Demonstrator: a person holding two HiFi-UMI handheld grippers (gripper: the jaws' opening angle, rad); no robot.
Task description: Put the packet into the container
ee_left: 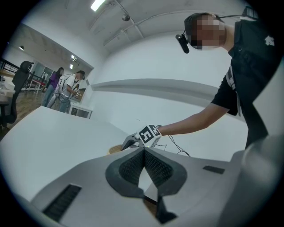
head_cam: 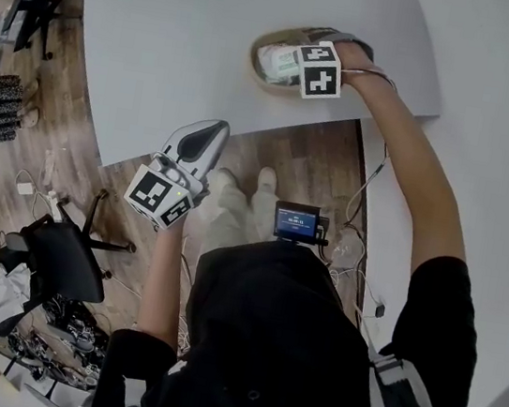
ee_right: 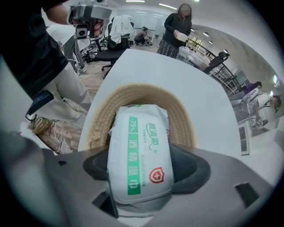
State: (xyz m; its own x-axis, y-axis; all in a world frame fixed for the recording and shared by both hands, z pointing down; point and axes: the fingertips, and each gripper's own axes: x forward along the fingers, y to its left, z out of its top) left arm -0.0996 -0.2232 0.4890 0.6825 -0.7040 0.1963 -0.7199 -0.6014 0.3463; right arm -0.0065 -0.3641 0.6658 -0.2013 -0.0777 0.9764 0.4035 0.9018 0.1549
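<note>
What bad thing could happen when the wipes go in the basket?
1. The wet-wipe packet, held in the right gripper, looks almost as long as the woven basket. If it is let go crooked, it might lodge on the rim.
2. The basket sits near the edge of the white table, so a hard push could shove it toward the floor.

Open-plan office: white desks, swivel chairs, wood floor, ceiling strip lights, people standing at back.

Bright ceiling lights (soft shadows); all 3 views fisheye-warped.
</note>
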